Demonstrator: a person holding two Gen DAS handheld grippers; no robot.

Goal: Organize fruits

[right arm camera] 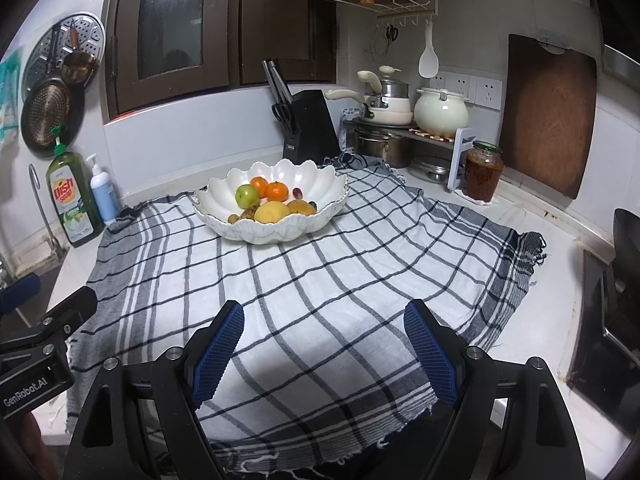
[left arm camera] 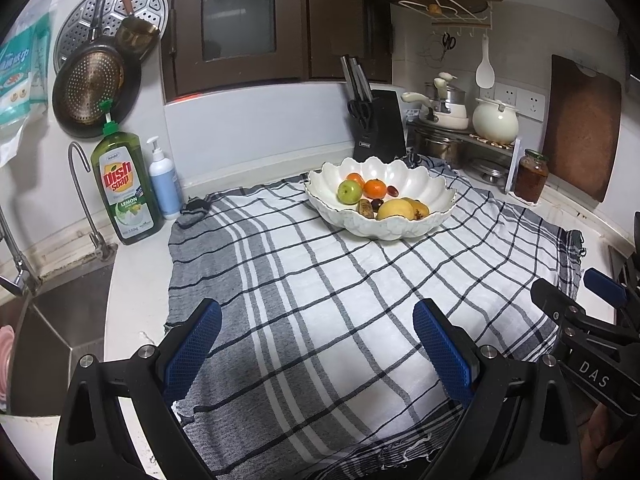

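The left gripper (left arm camera: pixel 316 340) hovers low over the near part of the cloth (left arm camera: pixel 320 300), jaws spread wide and holding nothing. The right gripper (right arm camera: pixel 324 344) hovers beside it in the same pose, its jaws also wide and bare; each shows at the edge of the other's view. Both point across the cloth toward the bowl (right arm camera: pixel 224 204).

The checked cloth covers most of the counter. The white scalloped bowl stands on its far part, well apart from both grippers. All the fruit lies inside it: one green apple (right arm camera: pixel 247 195), two oranges (right arm camera: pixel 277 191), one yellow fruit (right arm camera: pixel 272 212) at the front, a brownish-yellow one (right arm camera: pixel 301 207) beside it, and a few small dark fruits whose number I cannot tell.

Left of the cloth stand one dish soap bottle (left arm camera: pixel 124 184) and one pump bottle (left arm camera: pixel 163 182), next to the tap (left arm camera: pixel 86 196). Behind the bowl is one knife block (right arm camera: pixel 310 128). To the right, a rack carries pots (right arm camera: pixel 440 110), with one jar (right arm camera: pixel 482 170) nearby and one cutting board (right arm camera: pixel 548 116) leaning on the wall.
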